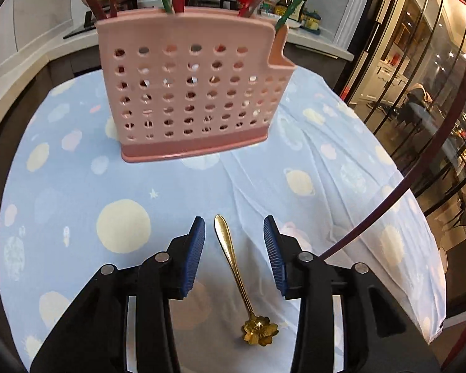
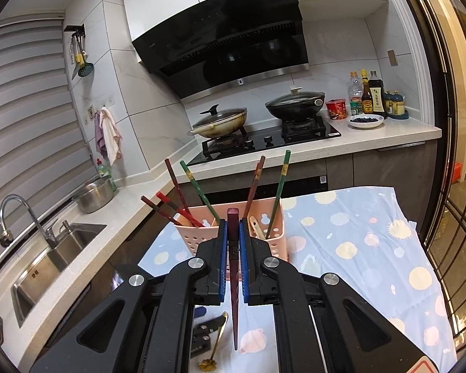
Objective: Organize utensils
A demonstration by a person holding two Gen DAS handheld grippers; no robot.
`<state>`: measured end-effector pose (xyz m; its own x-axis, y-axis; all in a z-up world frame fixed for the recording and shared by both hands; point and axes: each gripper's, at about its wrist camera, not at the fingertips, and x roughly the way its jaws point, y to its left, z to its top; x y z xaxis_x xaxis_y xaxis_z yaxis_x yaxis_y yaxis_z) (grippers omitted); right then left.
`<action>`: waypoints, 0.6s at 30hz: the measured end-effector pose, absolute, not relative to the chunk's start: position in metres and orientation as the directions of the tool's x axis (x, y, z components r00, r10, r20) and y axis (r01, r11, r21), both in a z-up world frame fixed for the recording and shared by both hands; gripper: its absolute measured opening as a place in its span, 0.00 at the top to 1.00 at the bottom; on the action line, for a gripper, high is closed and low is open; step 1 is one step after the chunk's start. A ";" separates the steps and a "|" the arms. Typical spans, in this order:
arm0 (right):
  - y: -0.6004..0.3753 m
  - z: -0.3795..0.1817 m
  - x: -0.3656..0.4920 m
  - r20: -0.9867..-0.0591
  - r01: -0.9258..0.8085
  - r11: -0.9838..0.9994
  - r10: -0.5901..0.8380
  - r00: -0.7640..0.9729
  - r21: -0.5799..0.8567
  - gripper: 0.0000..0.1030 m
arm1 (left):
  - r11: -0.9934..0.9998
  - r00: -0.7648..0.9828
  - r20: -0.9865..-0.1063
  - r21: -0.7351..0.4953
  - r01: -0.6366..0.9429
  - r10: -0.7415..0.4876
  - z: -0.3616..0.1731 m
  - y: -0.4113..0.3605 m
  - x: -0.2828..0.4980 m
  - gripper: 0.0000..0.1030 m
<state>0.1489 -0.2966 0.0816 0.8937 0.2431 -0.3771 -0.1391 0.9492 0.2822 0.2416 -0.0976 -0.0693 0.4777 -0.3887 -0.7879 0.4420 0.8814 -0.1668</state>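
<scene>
- Gold spoon (image 1: 233, 275) lies flat on the cloth (image 1: 77, 205), between the left gripper's (image 1: 235, 231) parted jaws, touching neither.
- Right gripper (image 2: 233, 233) is clamped on a maroon chopstick (image 2: 234, 267).
- Bare cloth separates the spoon from the pink holder (image 1: 186, 93), which stands near the far edge.

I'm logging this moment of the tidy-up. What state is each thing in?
Left hand-held gripper: open, astride the spoon handle, not gripping.
Gold spoon: flat on the tablecloth.
Right hand-held gripper: shut on a dark red chopstick.
Pink utensil holder: upright, chopsticks standing in it.
</scene>
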 end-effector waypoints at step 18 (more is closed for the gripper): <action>-0.305 0.061 0.174 -0.406 -0.125 0.947 0.244 0.881 0.298 0.94 | 0.873 0.433 -0.798 -0.224 0.433 -0.420 -0.095 -0.101 0.247 0.91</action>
